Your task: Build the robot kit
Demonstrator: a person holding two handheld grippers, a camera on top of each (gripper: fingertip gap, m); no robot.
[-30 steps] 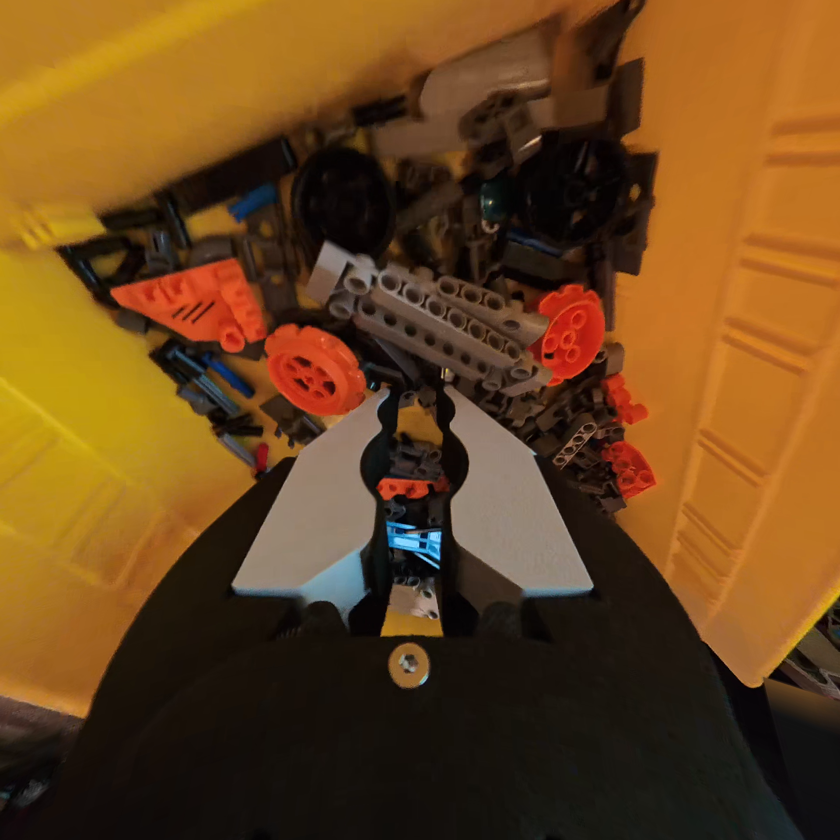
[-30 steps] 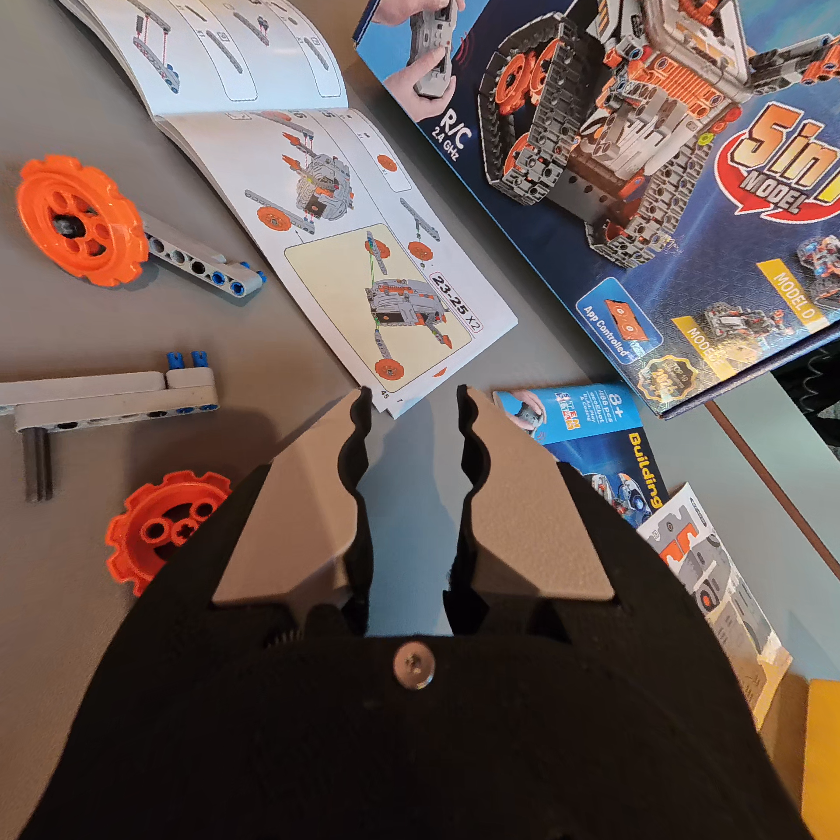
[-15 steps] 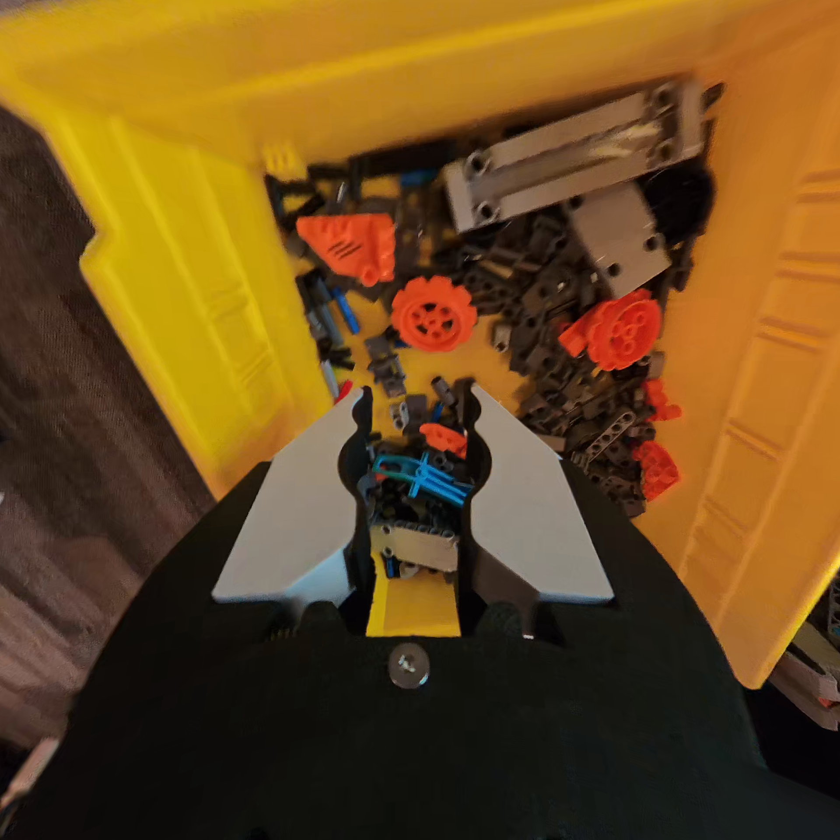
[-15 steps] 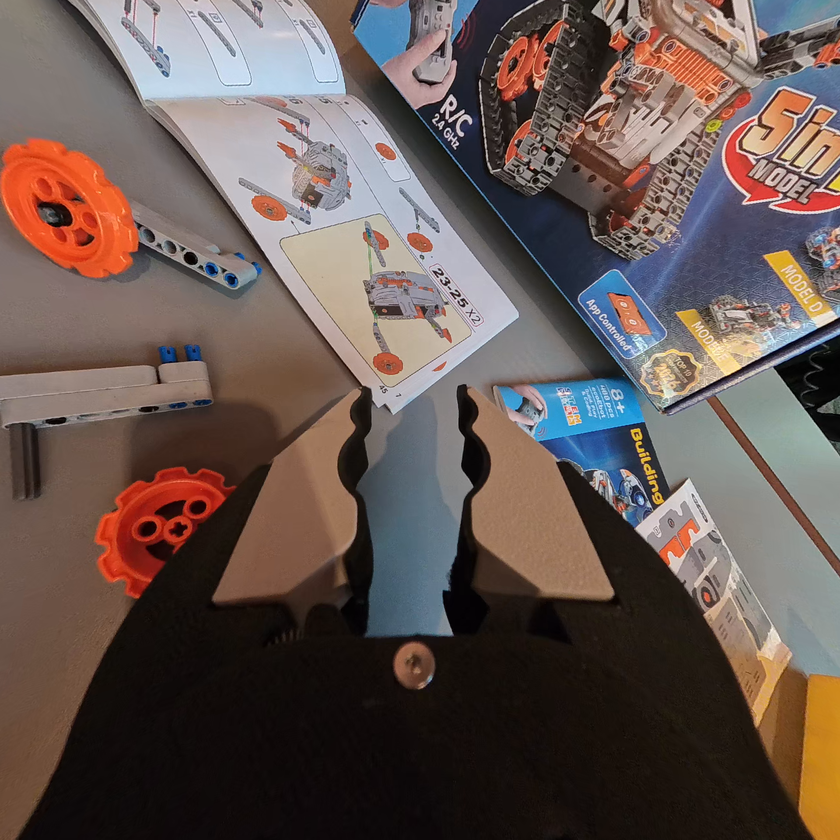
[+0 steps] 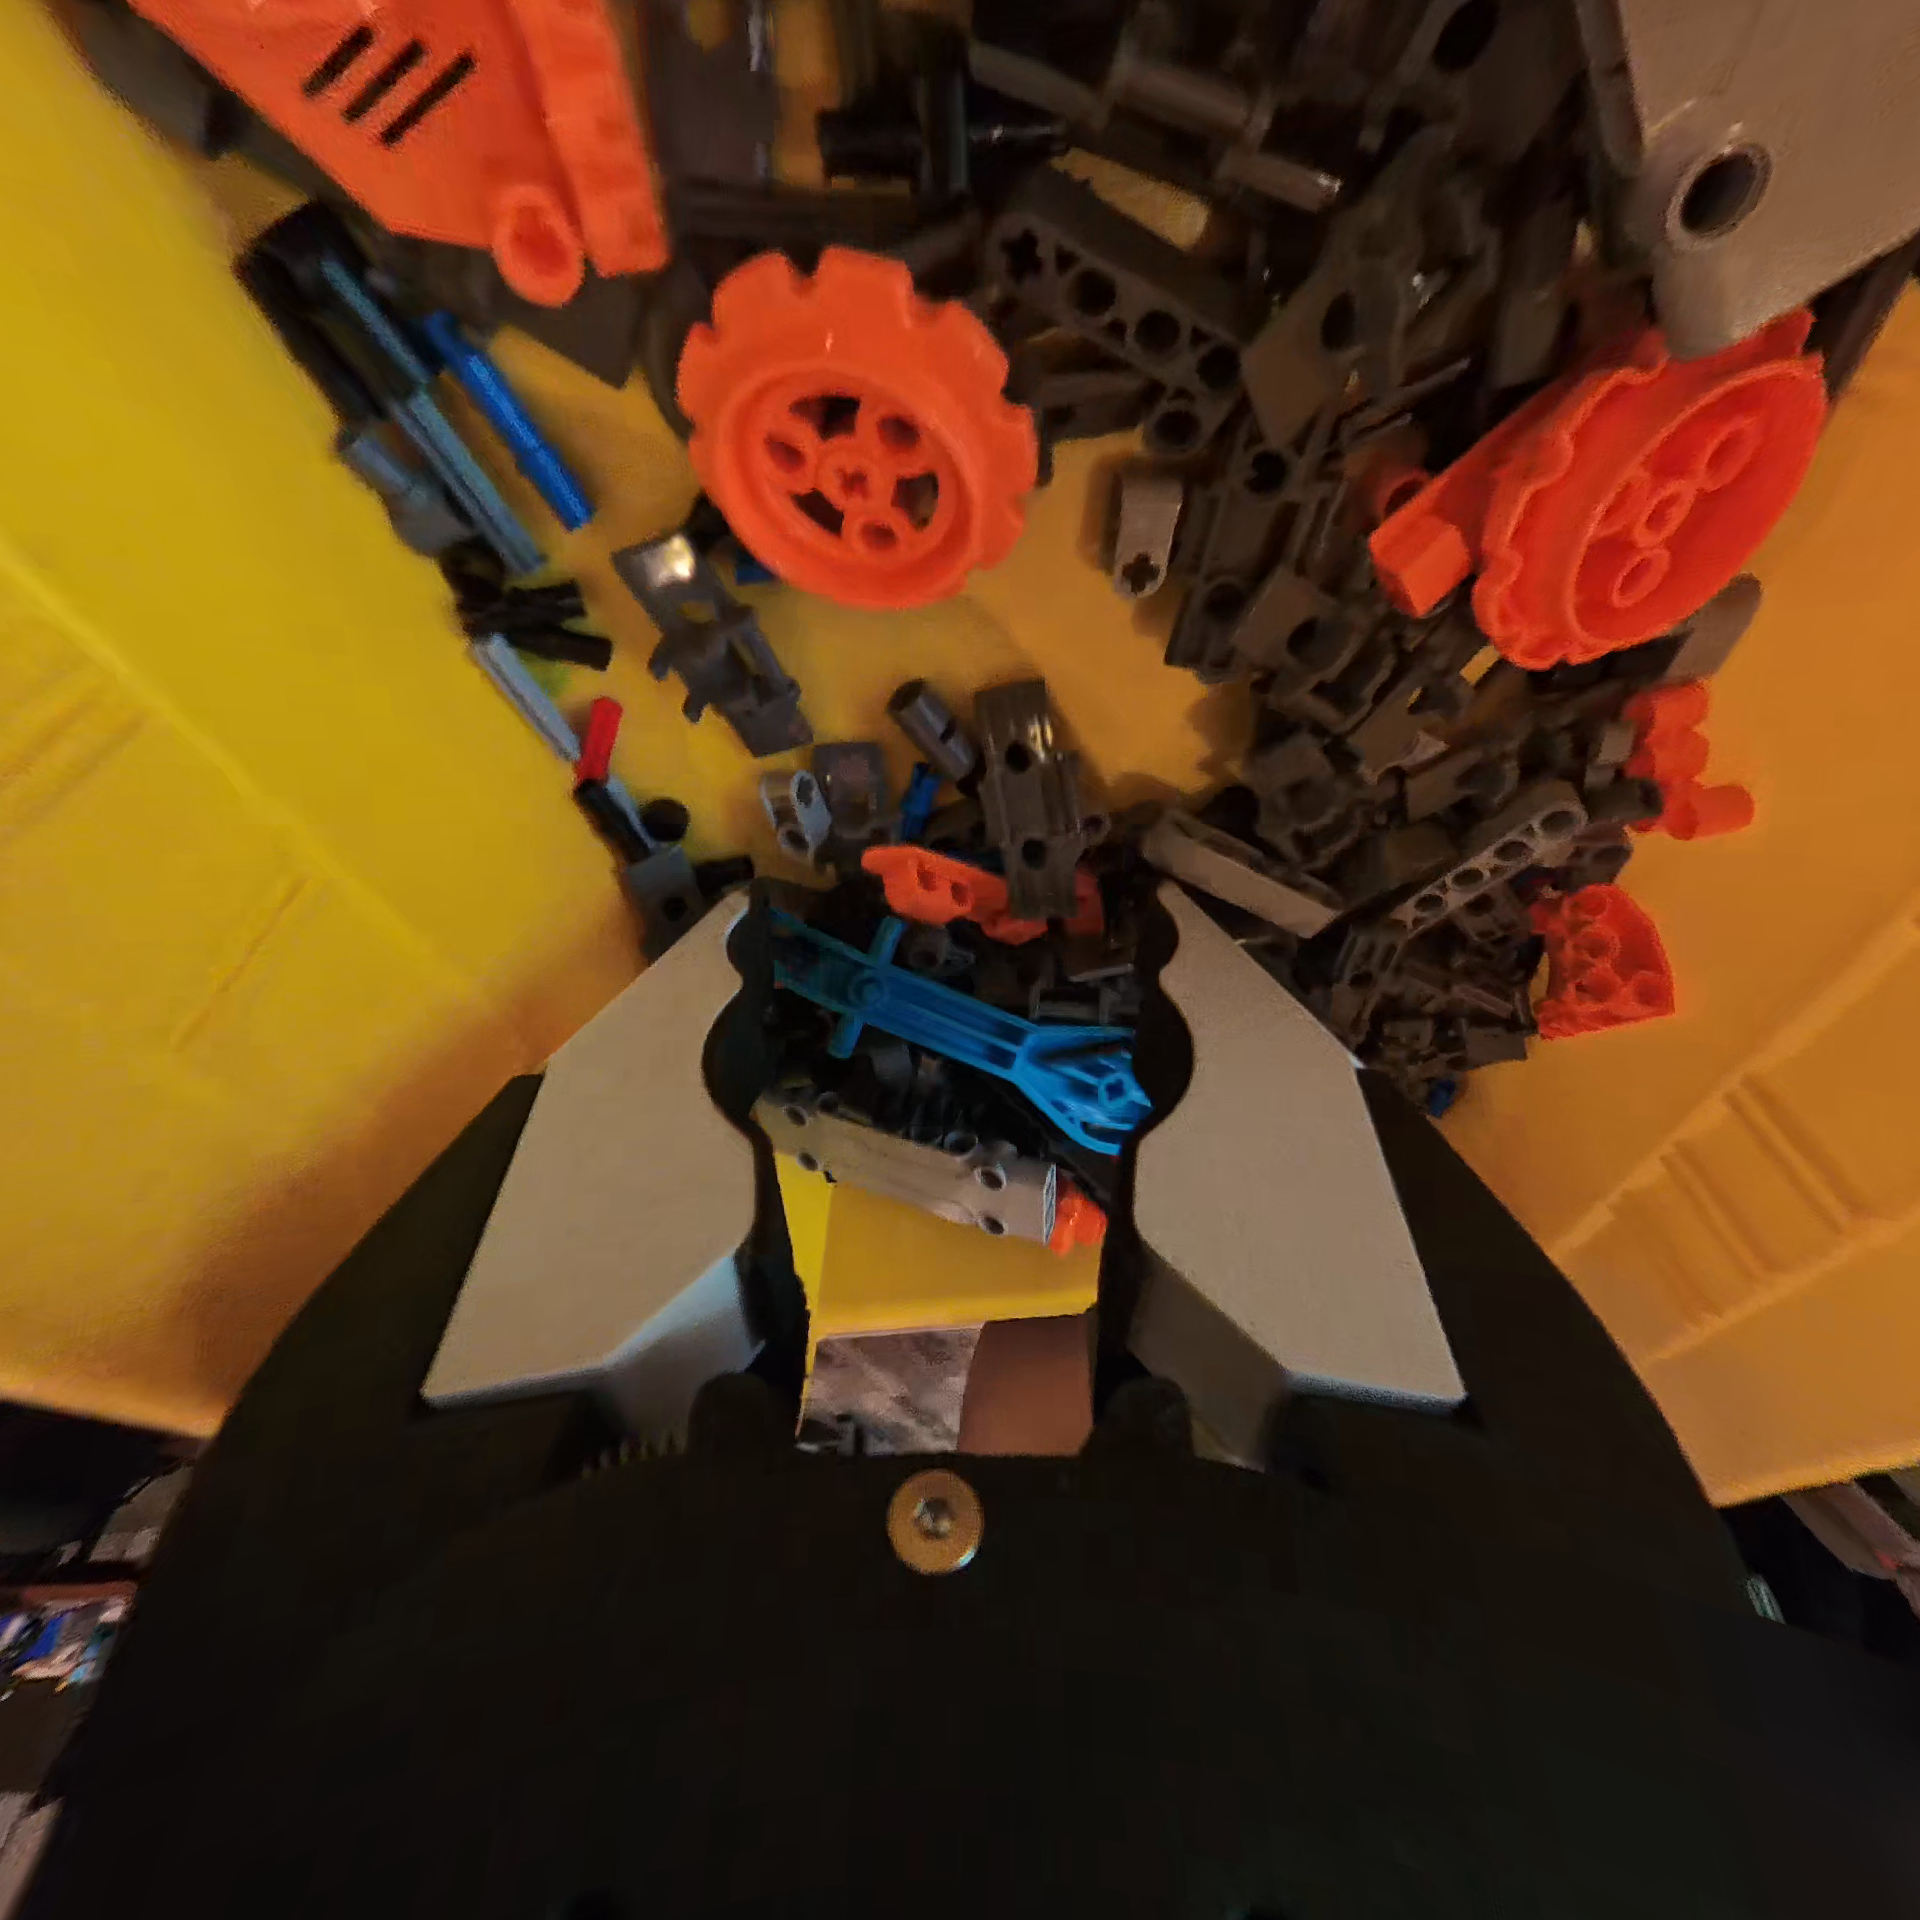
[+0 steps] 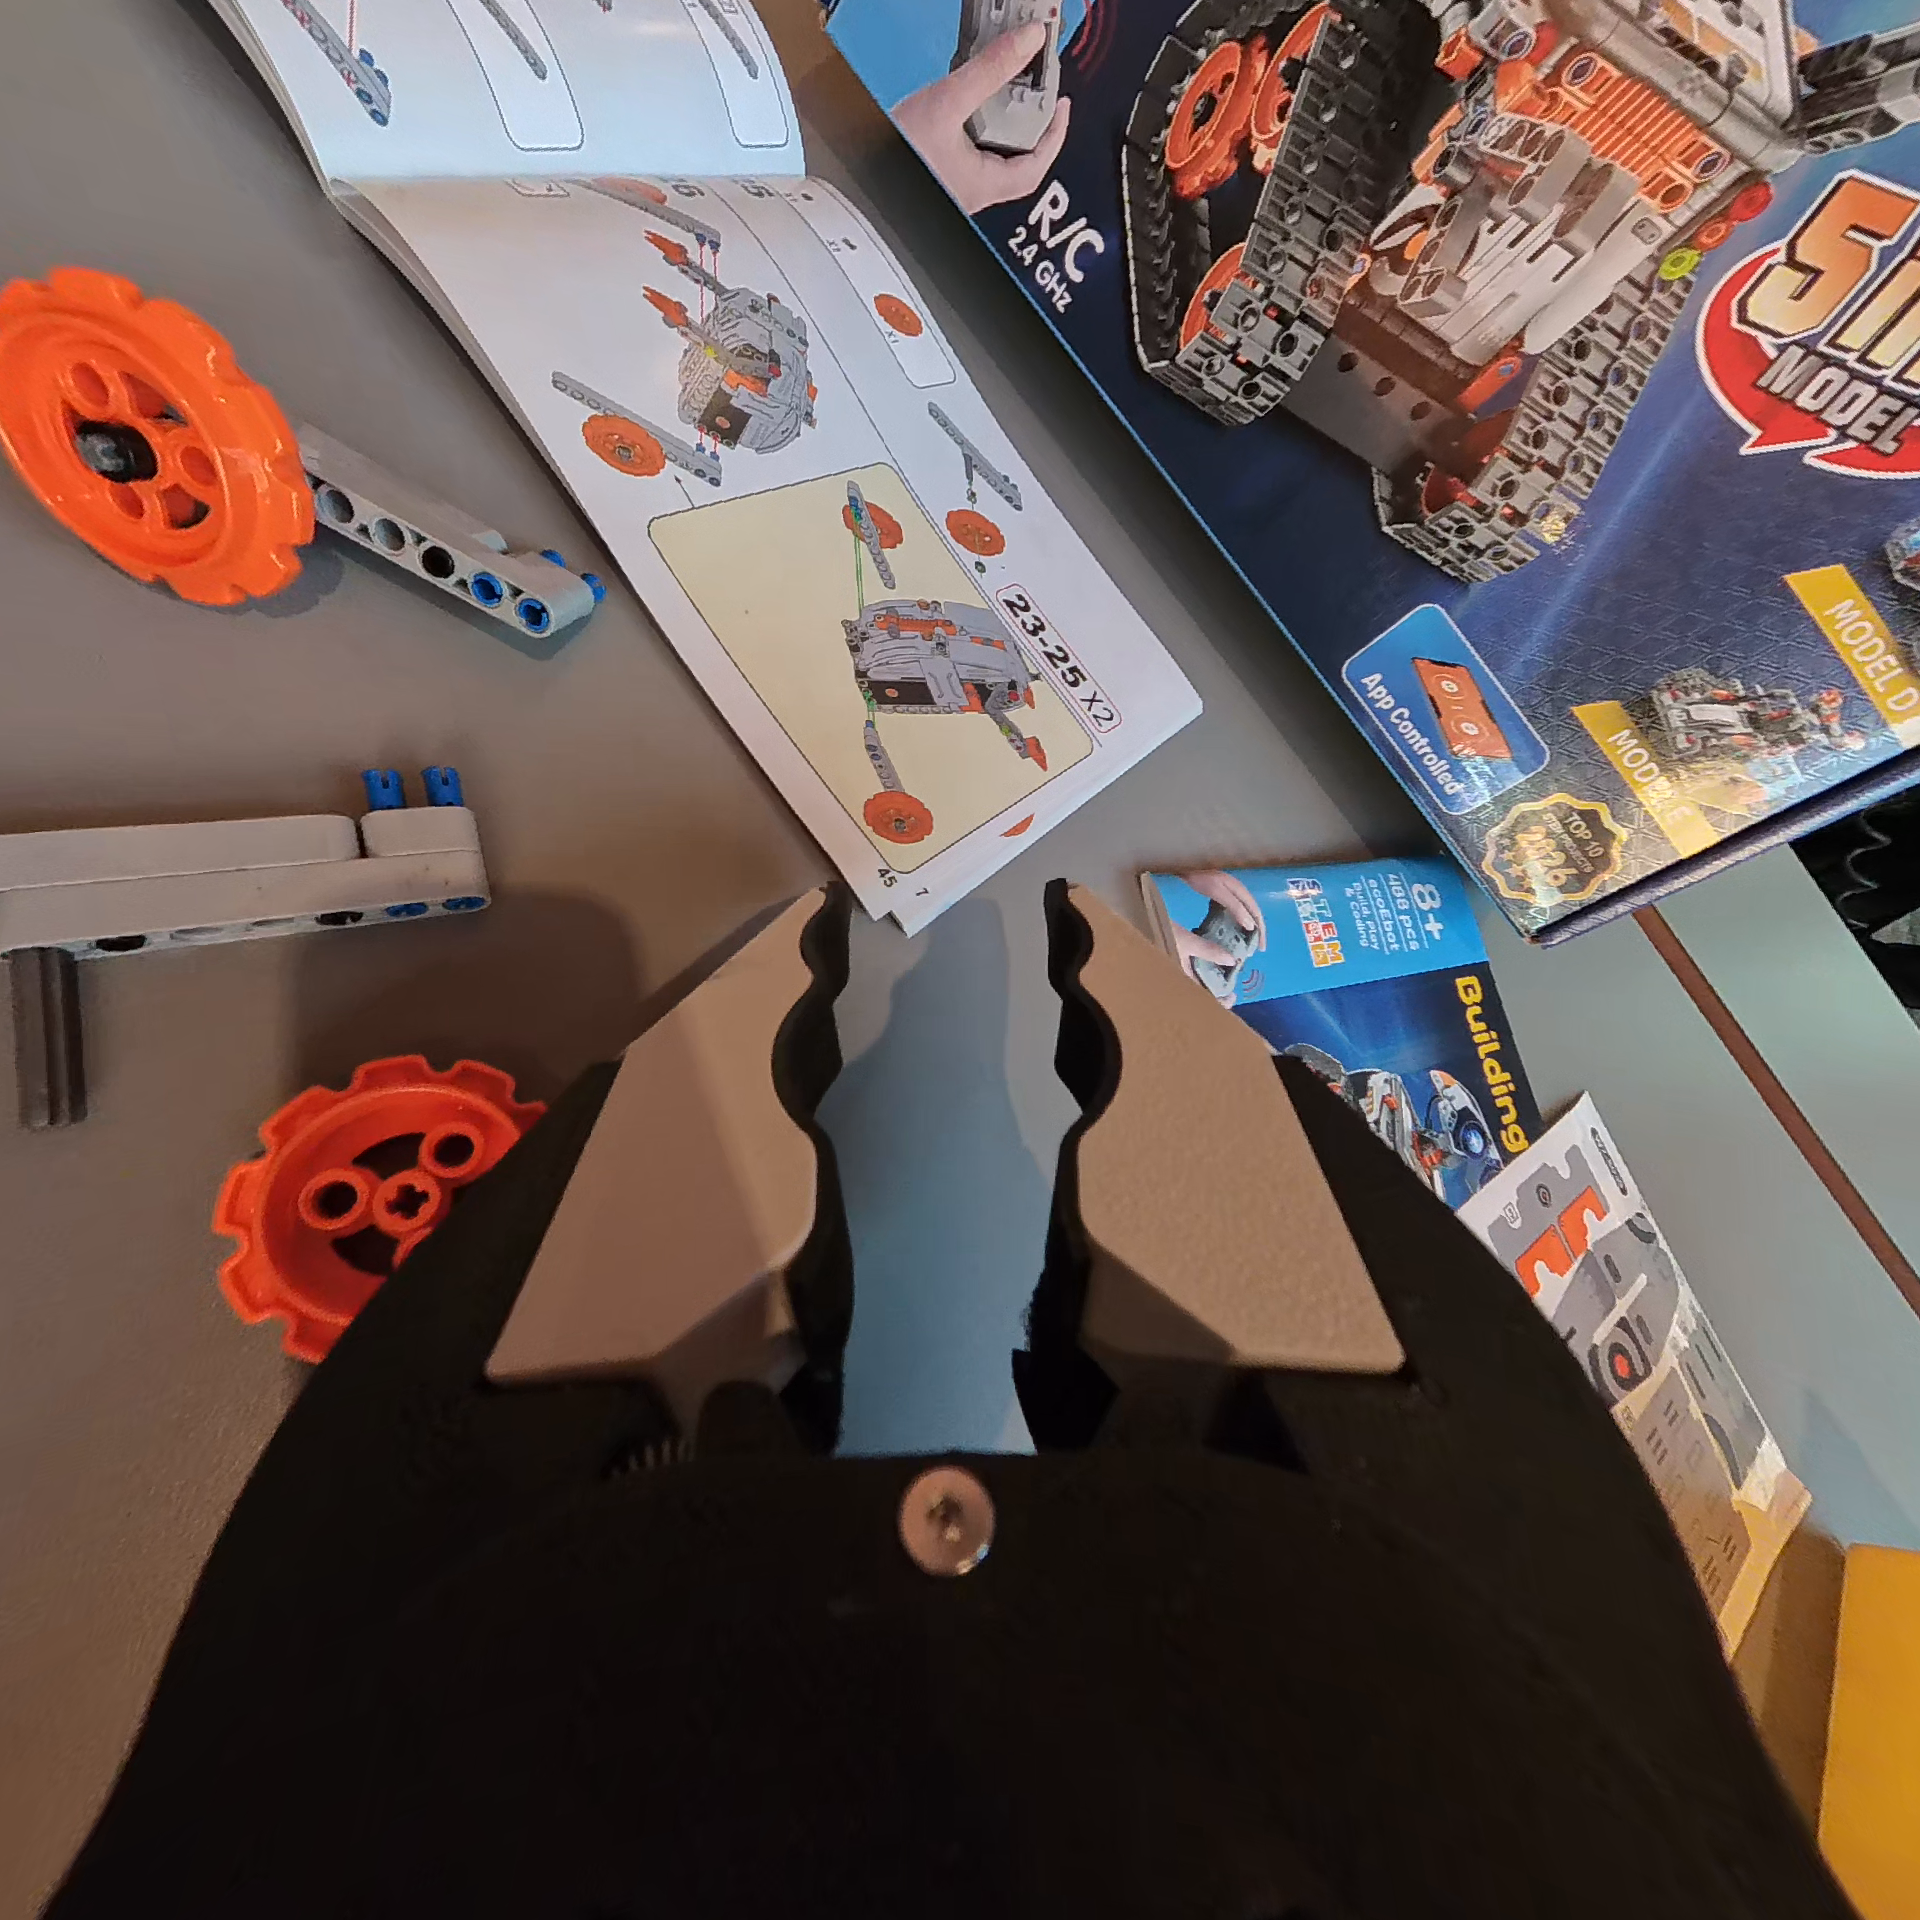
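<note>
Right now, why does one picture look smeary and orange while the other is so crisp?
Left wrist view: warm yellow cast inside the yellow bin, edges motion-blurred, the orange panel smeared. Right wrist view: sharp, cool light, glare on the game box, a soft shadow under the open tongs; wide-angle bending in both.

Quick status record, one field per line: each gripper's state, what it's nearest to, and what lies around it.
left gripper: open, empty, inside yellow bin
nearest left: blue piece between the fingers, contact unclear
around left: orange wheel, dark loose parts
right gripper: open, empty, over grey table
nearest right: open instruction booklet
around right: orange gear, grey beam, toy box
</note>
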